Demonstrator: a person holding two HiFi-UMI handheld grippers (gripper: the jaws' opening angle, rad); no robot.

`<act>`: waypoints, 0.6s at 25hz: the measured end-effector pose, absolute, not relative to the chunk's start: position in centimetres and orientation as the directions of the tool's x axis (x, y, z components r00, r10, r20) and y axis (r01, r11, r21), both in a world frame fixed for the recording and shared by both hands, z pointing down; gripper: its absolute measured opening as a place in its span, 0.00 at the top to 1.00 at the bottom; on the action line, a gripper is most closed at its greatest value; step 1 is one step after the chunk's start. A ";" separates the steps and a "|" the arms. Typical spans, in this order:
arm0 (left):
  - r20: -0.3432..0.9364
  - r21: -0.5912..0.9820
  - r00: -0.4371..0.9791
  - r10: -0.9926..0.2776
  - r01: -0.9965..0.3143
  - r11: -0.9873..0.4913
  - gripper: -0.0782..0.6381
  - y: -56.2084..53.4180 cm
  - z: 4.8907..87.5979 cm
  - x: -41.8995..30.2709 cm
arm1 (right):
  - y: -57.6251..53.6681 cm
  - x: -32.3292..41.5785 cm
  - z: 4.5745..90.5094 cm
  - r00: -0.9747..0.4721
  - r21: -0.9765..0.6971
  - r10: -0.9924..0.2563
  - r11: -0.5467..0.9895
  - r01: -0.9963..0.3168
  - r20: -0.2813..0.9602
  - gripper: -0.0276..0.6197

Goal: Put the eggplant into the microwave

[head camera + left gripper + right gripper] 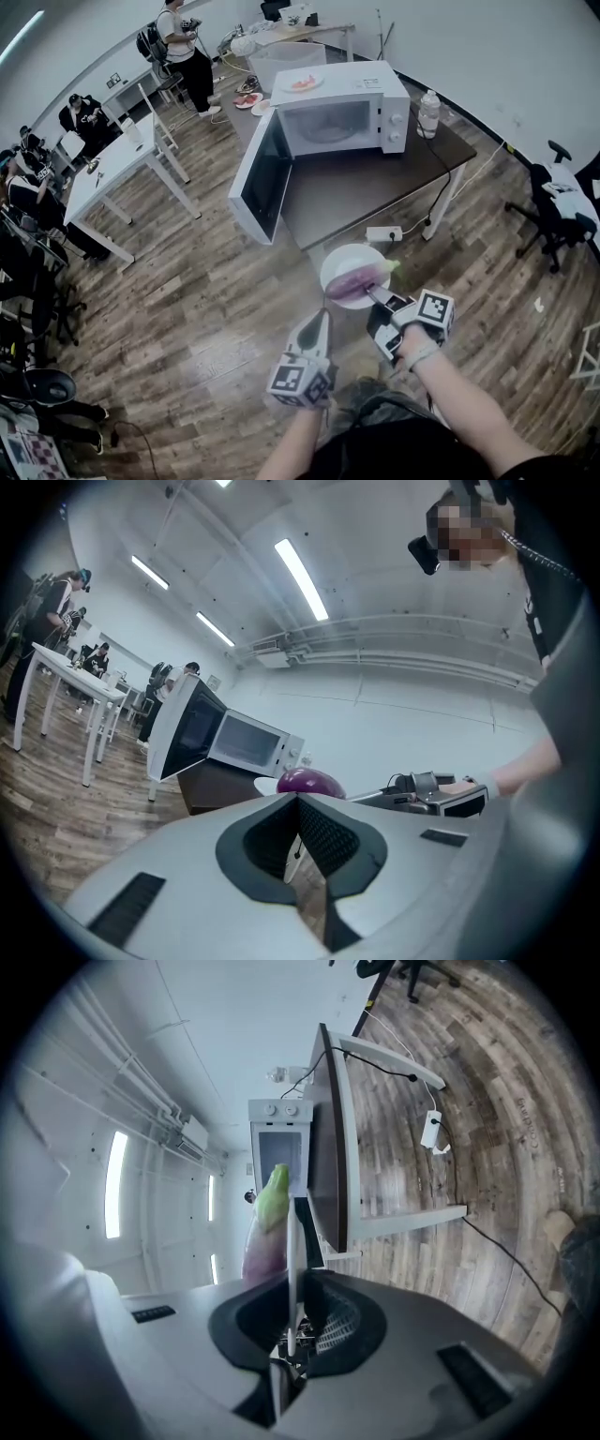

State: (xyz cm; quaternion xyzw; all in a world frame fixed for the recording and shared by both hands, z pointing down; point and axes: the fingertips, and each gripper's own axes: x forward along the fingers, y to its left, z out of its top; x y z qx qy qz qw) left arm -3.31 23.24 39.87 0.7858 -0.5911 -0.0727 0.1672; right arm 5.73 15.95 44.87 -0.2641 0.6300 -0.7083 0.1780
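A purple eggplant (350,281) with a green stem end lies on a white plate (361,258), held above the floor just short of the dark table (375,192). My right gripper (371,293) is shut on the plate's near rim. In the right gripper view the plate (292,1241) runs edge-on between the jaws, with the eggplant (265,1232) beside it. My left gripper (324,314) sits at the plate's near-left edge, jaws shut and nothing seen between them. The left gripper view shows the eggplant (309,782) just ahead. The white microwave (342,117) stands on the table with its door (261,178) swung wide open.
On the table right of the microwave stands a bottle (428,112). A power strip (382,233) hangs at the table's front edge. A plate of food (302,82) rests on the microwave. A white table (112,169) and seated people are at left, an office chair (553,206) at right.
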 end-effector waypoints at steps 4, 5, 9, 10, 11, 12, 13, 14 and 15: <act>0.075 0.343 0.290 -0.954 -0.906 -0.248 0.89 19.8 39.3 -3.2 | 12.7 5.8 44.5 -0.801 -0.987 -0.580 -0.134 -0.087 0.149 0.92; 0.076 0.344 0.286 -0.955 -0.907 -0.244 0.89 19.2 39.2 -3.3 | 12.0 5.7 44.4 -0.802 -0.987 -0.578 -0.132 -0.089 0.150 0.92; 0.073 0.357 0.289 -0.955 -0.901 -0.245 0.89 16.8 39.6 -3.1 | 9.6 5.9 44.2 -0.806 -0.988 -0.573 -0.129 -0.091 0.149 0.92; 0.076 0.357 0.286 -0.955 -0.902 -0.241 0.89 16.2 39.6 -3.0 | 8.9 6.0 44.2 -0.807 -0.988 -0.571 -0.127 -0.092 0.149 0.92; 0.080 0.356 0.280 -0.957 -0.905 -0.235 0.89 15.6 39.6 -3.0 | 8.4 6.0 44.2 -0.808 -0.987 -0.569 -0.127 -0.093 0.150 0.92; 0.083 0.355 0.275 -0.958 -0.906 -0.229 0.89 15.1 39.6 -2.9 | 7.9 6.1 44.3 -0.810 -0.987 -0.567 -0.128 -0.096 0.152 0.92; 0.082 0.356 0.273 -0.959 -0.906 -0.228 0.89 14.7 39.6 -2.8 | 7.5 6.2 44.5 -0.811 -0.987 -0.564 -0.129 -0.099 0.156 0.92; 0.079 0.357 0.272 -0.959 -0.906 -0.228 0.89 14.4 39.6 -2.8 | 7.2 6.4 44.6 -0.812 -0.986 -0.561 -0.130 -0.103 0.159 0.92; 0.076 0.356 0.270 -0.960 -0.907 -0.227 0.89 14.1 39.6 -2.8 | 6.8 6.4 44.7 -0.814 -0.986 -0.558 -0.130 -0.106 0.161 0.92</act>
